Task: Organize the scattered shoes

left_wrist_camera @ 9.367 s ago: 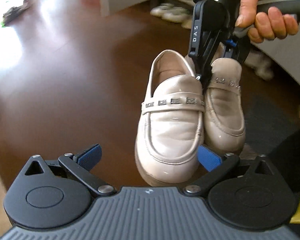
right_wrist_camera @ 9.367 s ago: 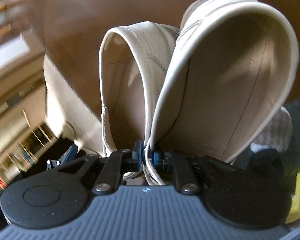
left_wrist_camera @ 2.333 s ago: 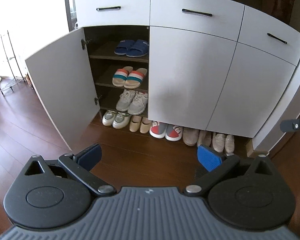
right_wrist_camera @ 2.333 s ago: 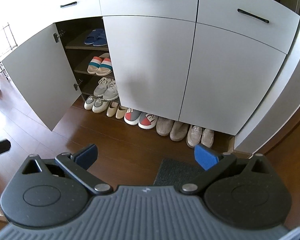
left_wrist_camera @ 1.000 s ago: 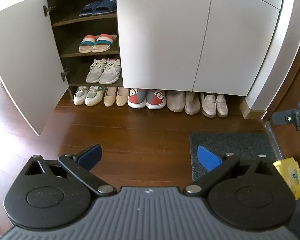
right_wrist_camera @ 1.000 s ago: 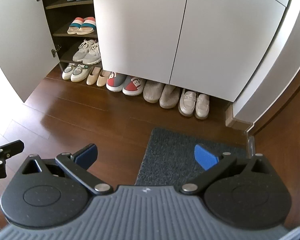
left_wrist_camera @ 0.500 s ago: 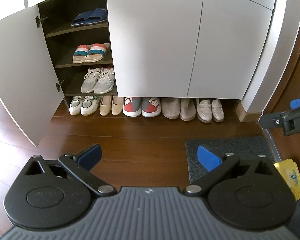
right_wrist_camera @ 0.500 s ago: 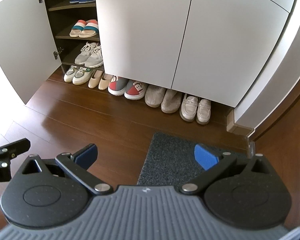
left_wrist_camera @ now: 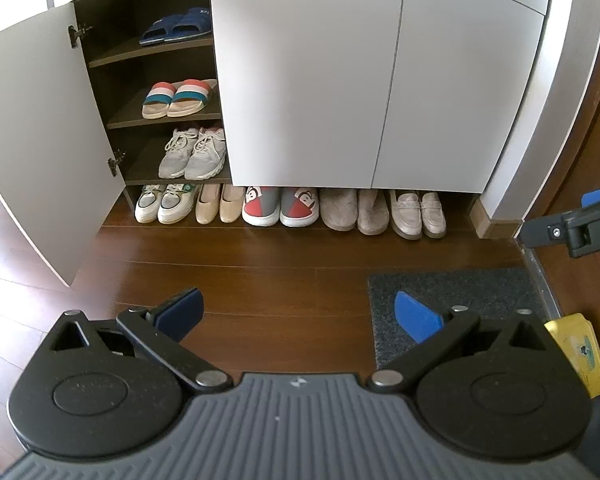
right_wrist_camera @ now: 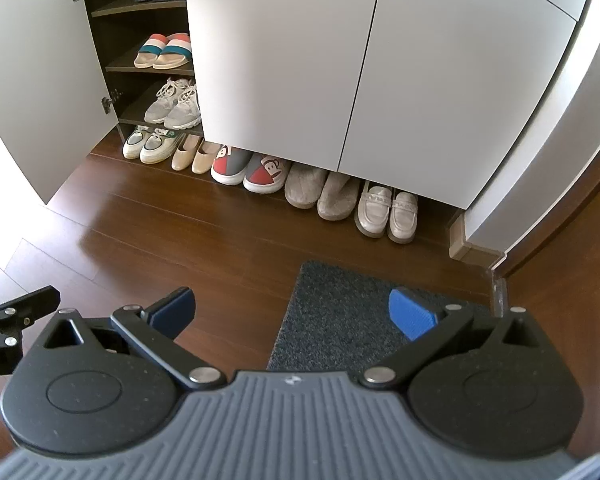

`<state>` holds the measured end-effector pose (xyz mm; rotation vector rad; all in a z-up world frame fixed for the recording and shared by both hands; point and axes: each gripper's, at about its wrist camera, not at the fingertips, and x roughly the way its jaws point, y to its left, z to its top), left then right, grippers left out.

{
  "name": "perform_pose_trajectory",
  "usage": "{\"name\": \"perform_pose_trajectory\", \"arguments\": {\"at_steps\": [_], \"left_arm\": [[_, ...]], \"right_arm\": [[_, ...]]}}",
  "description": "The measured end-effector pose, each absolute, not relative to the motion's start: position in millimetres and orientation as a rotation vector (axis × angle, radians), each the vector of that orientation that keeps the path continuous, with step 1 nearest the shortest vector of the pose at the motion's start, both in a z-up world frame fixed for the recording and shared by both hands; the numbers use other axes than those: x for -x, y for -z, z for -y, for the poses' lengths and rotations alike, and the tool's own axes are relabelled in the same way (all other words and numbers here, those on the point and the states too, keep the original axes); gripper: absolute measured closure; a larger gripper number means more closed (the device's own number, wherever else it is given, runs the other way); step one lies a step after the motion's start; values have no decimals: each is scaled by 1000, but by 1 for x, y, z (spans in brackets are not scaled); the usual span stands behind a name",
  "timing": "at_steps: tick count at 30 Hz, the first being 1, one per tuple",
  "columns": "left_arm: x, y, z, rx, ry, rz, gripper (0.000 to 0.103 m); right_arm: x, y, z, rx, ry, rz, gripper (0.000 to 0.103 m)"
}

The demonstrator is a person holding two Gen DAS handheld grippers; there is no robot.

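Under the white shoe cabinet [left_wrist_camera: 308, 80], on the dark brown wooden floor [left_wrist_camera: 240, 272], a neat row of pairs: white-and-green sneakers [left_wrist_camera: 164, 208], beige flats [left_wrist_camera: 219, 208], red-and-grey slip-ons with a monkey face [left_wrist_camera: 281, 207], tan suede shoes [left_wrist_camera: 356, 211], and cream patent loafers with metal trim [left_wrist_camera: 418, 214] at the far right end. Behind the open left door [left_wrist_camera: 32, 128], navy slides [left_wrist_camera: 176, 26] on the top shelf, striped slides [left_wrist_camera: 178, 97] below, grey sneakers [left_wrist_camera: 192, 153] lower still. Both empty and held well back from the row: left gripper [left_wrist_camera: 296, 312] with blue-padded fingers spread wide; right gripper [right_wrist_camera: 292, 310] likewise spread, above a dark grey doormat [right_wrist_camera: 340, 320].
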<state>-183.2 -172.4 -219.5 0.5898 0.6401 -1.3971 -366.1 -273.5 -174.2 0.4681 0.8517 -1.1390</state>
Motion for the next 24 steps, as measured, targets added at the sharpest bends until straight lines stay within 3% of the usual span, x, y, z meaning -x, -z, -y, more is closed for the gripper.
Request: {"name": "perform_pose_trajectory", "arguments": {"at_steps": [24], "left_arm": [[187,220,173,-554,1418,-635,0]], "right_arm": [[367,177,272,-461,1182,-870,1]]}}
